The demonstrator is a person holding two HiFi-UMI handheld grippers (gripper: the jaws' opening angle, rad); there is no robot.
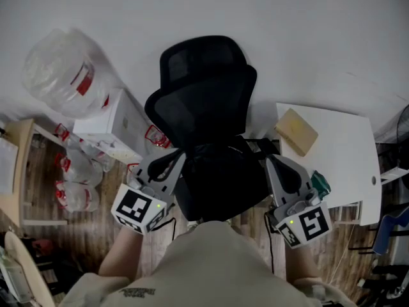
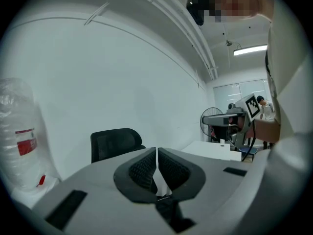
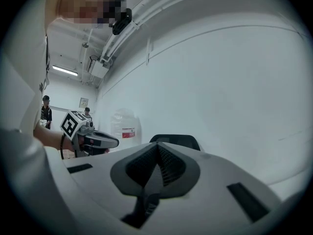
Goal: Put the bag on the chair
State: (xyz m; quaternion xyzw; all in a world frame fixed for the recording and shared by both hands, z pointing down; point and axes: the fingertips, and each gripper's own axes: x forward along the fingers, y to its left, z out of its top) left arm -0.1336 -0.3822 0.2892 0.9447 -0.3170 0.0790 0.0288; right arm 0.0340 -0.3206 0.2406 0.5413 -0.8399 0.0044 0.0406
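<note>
A black office chair [image 1: 204,88] stands against the white wall, right in front of me. A black bag [image 1: 220,184] fills the dark space over its seat, between my two grippers; I cannot tell whether it rests on the seat. My left gripper [image 1: 174,164] is at the bag's left side and my right gripper [image 1: 271,166] at its right side. In the left gripper view the jaws [image 2: 156,153] are shut, with a black strap [image 2: 168,212] hanging under them. The right gripper [image 3: 157,148] is shut the same way on a dark strap [image 3: 146,204]. Both views show the chair's headrest [image 2: 115,143] [image 3: 181,140].
A white table [image 1: 339,165] with a tan block [image 1: 296,131] stands at the right. A large clear water jug [image 1: 67,72], a white box [image 1: 118,123] and several bottles [image 1: 77,184] crowd the left. A fan [image 2: 212,119] stands beyond the table.
</note>
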